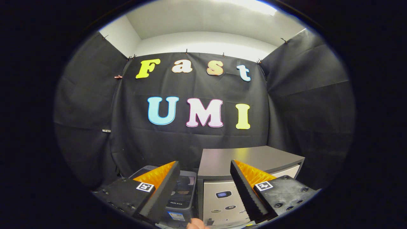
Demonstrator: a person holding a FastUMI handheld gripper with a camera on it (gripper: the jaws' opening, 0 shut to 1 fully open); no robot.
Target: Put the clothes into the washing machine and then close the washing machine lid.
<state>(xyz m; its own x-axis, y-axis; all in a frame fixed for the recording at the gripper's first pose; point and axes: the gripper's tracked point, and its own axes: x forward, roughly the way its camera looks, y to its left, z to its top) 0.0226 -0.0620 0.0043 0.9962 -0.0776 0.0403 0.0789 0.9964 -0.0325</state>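
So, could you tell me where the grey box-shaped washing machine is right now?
The grey box-shaped washing machine stands just beyond the open hand-held gripper, against the black cloth wall, beside a smaller dark appliance.

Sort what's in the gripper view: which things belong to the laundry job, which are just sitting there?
Job:
- hand-held gripper, fingers open, nothing between them
- dark-lidded appliance beyond the fingers, likely the washing machine, lid down

Just there:
- grey-topped cabinet beside it, beyond the fingers
- fingertip of a person low between the fingers

Can't make out any clothes from here.
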